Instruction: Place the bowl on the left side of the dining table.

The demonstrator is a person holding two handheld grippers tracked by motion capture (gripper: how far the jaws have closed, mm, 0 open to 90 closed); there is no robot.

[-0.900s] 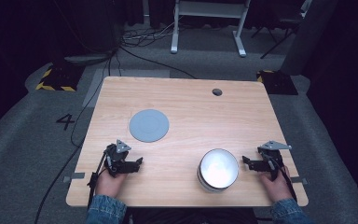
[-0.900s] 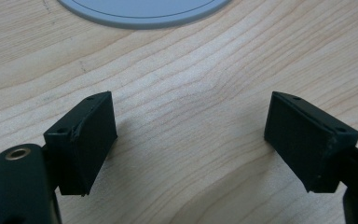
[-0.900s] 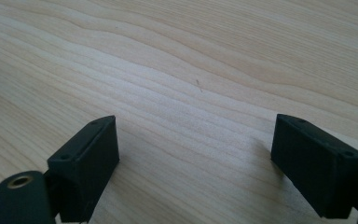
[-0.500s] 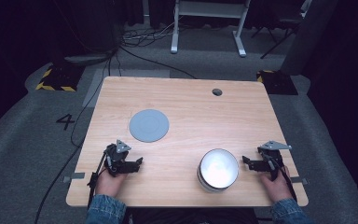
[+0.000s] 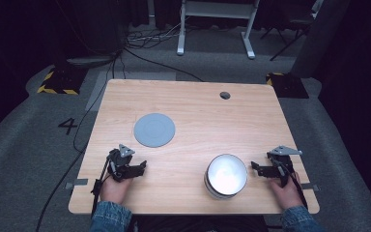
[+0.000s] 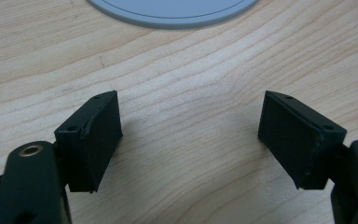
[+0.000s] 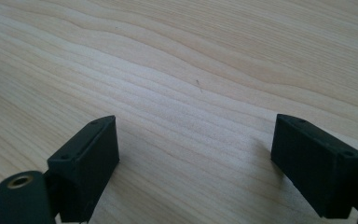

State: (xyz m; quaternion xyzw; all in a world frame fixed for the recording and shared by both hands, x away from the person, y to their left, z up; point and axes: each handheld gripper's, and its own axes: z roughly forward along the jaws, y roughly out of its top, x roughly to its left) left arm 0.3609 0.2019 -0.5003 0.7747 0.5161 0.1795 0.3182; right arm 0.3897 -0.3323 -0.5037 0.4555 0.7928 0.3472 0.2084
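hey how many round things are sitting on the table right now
2: a flat grey disc on the table's left half, beyond the left gripper, and a white bowl near the front edge, beside the right gripper. Nothing seems hidden.

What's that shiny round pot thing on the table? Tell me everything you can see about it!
The pot is a short, round container that looks like shiny metal. It stands upright near the front edge of the wooden table, open at the top, and its inside glares bright white, so whether anything is in it cannot be told. Its side has a dark band near the bottom. Nothing touches it except the table; the right gripper rests a little to its side.
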